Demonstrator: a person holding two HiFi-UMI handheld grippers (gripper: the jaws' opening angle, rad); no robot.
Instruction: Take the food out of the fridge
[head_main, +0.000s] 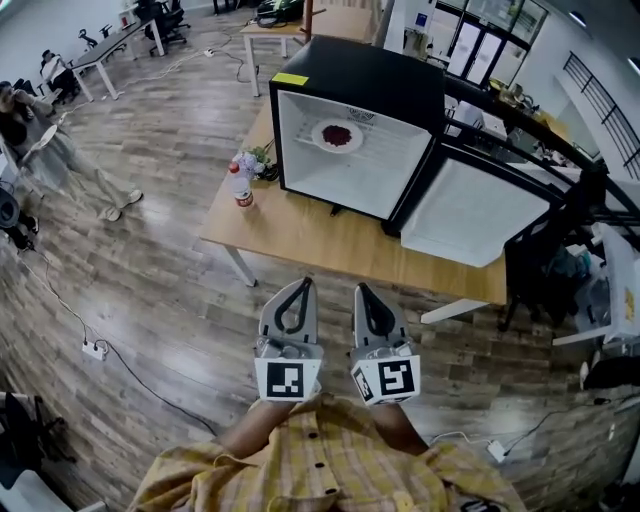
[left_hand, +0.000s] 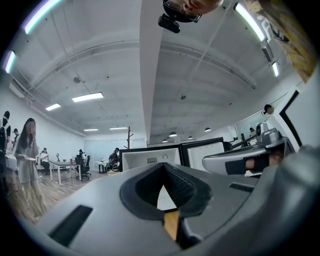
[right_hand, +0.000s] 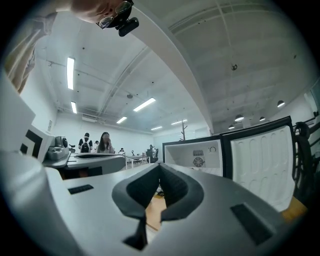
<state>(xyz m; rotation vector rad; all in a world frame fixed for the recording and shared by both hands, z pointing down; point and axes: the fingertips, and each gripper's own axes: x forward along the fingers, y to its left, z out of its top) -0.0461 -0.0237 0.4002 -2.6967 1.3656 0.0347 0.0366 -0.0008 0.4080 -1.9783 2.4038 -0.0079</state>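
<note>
Lying flat, the plate (head_main: 337, 136) sits in the open-fronted fridge (head_main: 372, 72).

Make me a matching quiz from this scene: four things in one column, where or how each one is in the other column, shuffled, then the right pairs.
Things
1. plate of food
2. bottle
3. fridge door
4. power strip

Places or states
a. on the floor
b. standing open
c. on the table, beside the fridge
d. inside the fridge

Pairs: 1-d, 2-c, 3-b, 4-a
</note>
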